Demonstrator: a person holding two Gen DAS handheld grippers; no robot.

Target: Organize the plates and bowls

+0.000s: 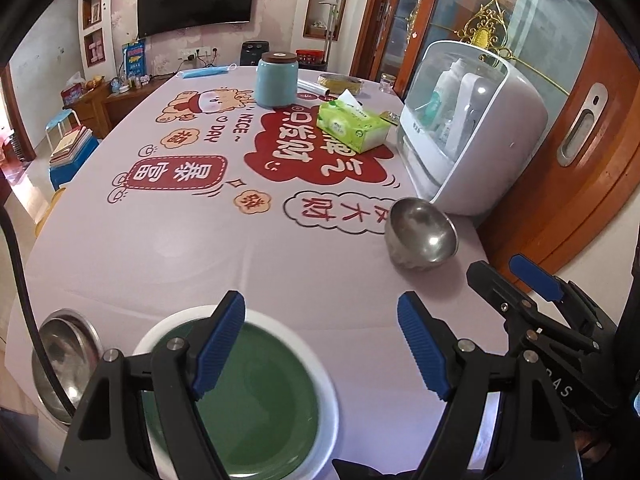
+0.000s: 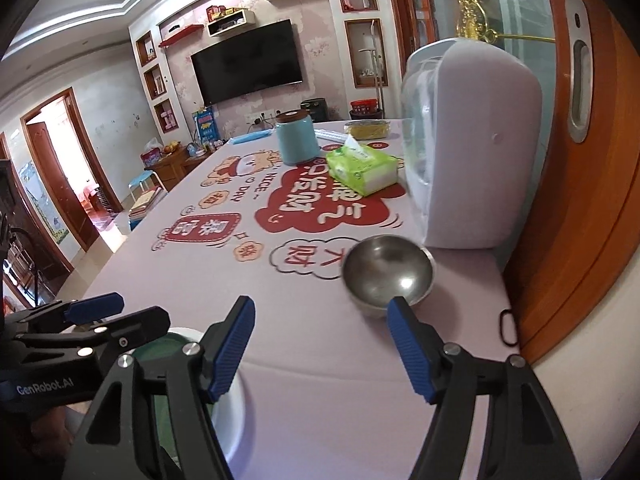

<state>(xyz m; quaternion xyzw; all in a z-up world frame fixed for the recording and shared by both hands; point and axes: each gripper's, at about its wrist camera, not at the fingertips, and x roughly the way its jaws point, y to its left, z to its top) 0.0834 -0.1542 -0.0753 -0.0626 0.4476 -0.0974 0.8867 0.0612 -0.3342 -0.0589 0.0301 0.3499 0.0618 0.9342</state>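
- Currently the table [image 1: 168, 248], under a pale printed tablecloth, fills both views; a white dome-lidded storage cabinet [image 1: 476, 128] stands at its right edge beside the wooden door.
- Green plate with white rim [image 1: 256, 392] lies flat at the near edge, directly below the left gripper [image 1: 320, 348]; the left jaws stand released, nothing between the pads, one finger over the plate's rim but contact cannot be told.
- Steel bowl, right one [image 2: 388, 276], sits upright near the cabinet's base, apart from it; a second steel bowl [image 1: 66, 364] lies at the near left, just beside the plate.
- Right gripper [image 2: 320, 344] hovers short of the right bowl, jaws apart and empty.
- Clutter further back: blue canister [image 1: 277, 80], green tissue pack [image 1: 352, 124].
- Judgement: between grasps; nothing held, nothing stacked yet.
- Next move probably calls for advancing the right gripper so one pad goes inside the bowl's rim, then clenching; thin slick steel may slip or tip.
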